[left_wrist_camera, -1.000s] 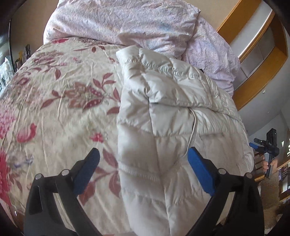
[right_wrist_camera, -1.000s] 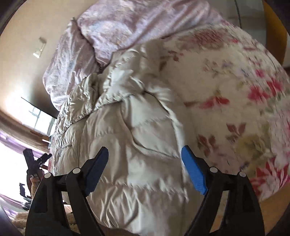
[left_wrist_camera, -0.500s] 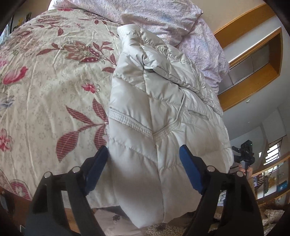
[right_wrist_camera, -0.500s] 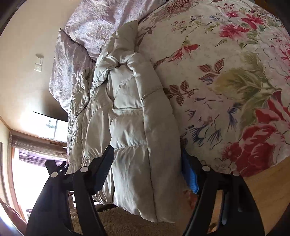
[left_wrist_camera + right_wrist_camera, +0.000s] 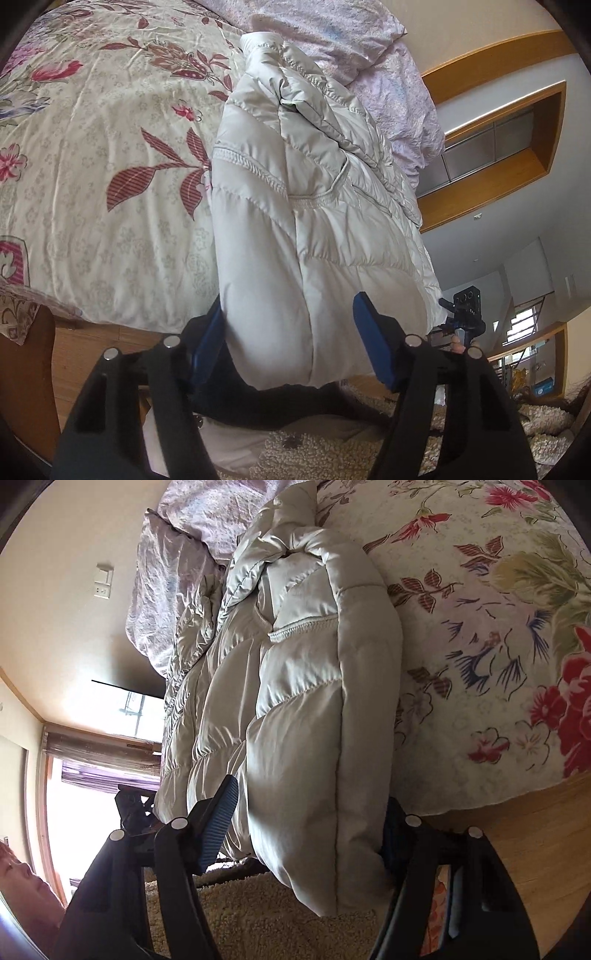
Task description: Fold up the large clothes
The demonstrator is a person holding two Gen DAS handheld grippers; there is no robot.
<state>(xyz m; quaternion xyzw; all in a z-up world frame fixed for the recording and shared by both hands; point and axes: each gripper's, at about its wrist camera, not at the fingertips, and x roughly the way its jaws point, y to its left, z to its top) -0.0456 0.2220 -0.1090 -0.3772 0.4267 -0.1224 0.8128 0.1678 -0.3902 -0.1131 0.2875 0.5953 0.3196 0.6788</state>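
Here a cream quilted puffer jacket (image 5: 295,206) lies lengthwise on the bed (image 5: 92,192), its hem hanging over the near edge where the person can get at it. The left claw (image 5: 291,339) and the right claw (image 5: 310,816) each straddle one lower corner of that hem, probably so both corners can be lifted together for a fold toward the collar. Both claws have just been closing with the jacket between the blue pads. In each view one pad sits against the padding, while the other shows a gap or is hidden behind the fabric, so neither grip looks finished. The shell is smooth and slightly shiny, stitched into plump channels. The floral bedspread looks thin and flat, and a crinkled lilac duvet (image 5: 332,33) is bunched at the head.
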